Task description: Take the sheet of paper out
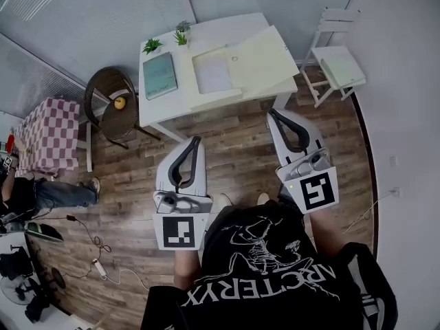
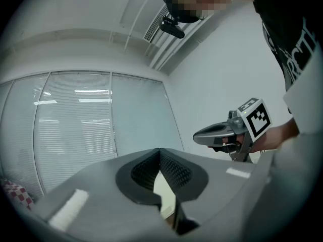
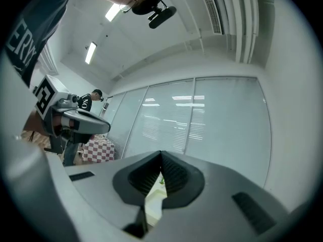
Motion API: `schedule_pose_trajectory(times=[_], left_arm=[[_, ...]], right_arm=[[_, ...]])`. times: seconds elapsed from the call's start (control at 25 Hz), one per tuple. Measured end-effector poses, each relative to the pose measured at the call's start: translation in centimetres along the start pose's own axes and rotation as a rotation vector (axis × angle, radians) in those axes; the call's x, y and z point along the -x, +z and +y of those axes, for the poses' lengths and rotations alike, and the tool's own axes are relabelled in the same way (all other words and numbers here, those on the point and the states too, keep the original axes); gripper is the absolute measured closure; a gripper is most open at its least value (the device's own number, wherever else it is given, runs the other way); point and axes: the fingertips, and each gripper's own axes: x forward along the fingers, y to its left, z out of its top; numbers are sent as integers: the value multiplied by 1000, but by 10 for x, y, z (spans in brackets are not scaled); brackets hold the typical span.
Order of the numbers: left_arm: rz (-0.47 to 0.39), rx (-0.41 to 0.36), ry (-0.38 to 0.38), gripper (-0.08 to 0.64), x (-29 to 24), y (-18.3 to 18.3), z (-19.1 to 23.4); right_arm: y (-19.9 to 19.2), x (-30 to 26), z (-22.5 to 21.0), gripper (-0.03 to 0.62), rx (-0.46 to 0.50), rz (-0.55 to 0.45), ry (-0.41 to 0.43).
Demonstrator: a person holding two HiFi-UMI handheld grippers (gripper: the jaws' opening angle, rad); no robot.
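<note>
- L tongs (image 1: 195, 141) & R tongs (image 1: 273, 113): tips closed together, nothing held, above wood floor (image 1: 237, 153).
- White paper sheet (image 1: 212, 73) lies in open pale-yellow folder (image 1: 265, 57) on white worktop (image 1: 206, 29), well apart from both.

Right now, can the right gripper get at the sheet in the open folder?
Probably not yet: the right gripper hangs over the floor, short of the table, though the sheet lies uncovered.

From my head the camera looks steeply down, the worktop (image 1: 184, 81) far ahead. Both gripper cameras sit close behind my fingers (image 2: 174, 173), tilted upward, sharing the window blinds (image 3: 171, 120).
</note>
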Motion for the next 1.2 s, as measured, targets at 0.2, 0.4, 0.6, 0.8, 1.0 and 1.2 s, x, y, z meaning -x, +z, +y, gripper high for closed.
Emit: schedule_pose_trajectory(times=[0.2, 0.4, 0.6, 0.8, 1.0, 1.2], left_arm=[[15, 12, 37, 549, -12, -1, -14], [25, 21, 71, 549, -31, -9, -18], [58, 30, 74, 549, -61, -30, 10], [54, 31, 36, 549, -110, -52, 73], [68, 36, 20, 549, -165, -68, 162], [81, 36, -5, 549, -205, -88, 226]], right_arm=[[-11, 15, -21, 580, -30, -6, 11], [-27, 11, -43, 580, -79, -10, 36], [-41, -34, -48, 580, -69, -9, 75], [-52, -119, -49, 580, -52, 11, 83], [-56, -208, -59, 580, -36, 78, 53], [-67, -277, -70, 580, -26, 120, 3]])
